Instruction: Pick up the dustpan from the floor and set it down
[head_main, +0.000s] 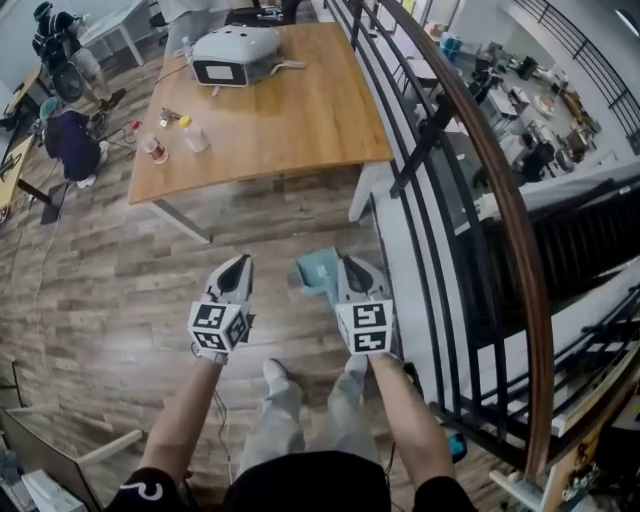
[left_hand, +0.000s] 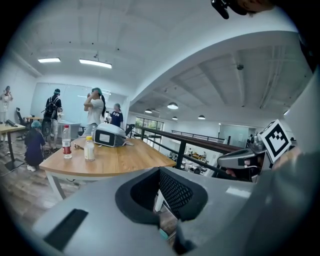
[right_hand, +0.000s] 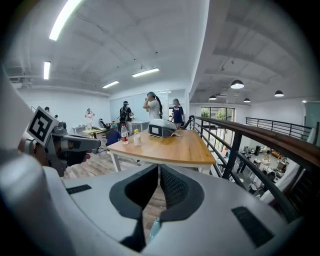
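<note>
Dustpan (head_main: 318, 270), the teal one, lies on the wood floor (head_main: 120, 290) just ahead of the person's feet. It sits below and slightly left of the right gripper (head_main: 354, 264), between the two grippers but much nearer the right. Nothing is holding it. The right gripper's jaws are drawn together or nearly so, with only a slit of floor and a pale teal sliver (right_hand: 152, 227) showing through. The left gripper (head_main: 238, 263) has the same narrow set and grips nothing.

From where I stand, the pick-up looks not yet begun. Both grippers are held out level and seem well above the floor. To do it well, I'd say the right gripper needs its jaws spread first. Then it should tip down and come in over the handle end rather than the broad scoop, which looks too wide to pinch. Which end is the handle I can't tell, since the gripper covers part of it.

Room is tighter on the right, where the black railing (head_main: 480, 170) with its wooden rail runs close alongside. The white leg (head_main: 362, 190) of the wooden table (head_main: 300, 120) stands just beyond the dustpan. Bare floor opens to the left, which looks the easier side for setting it down.
</note>
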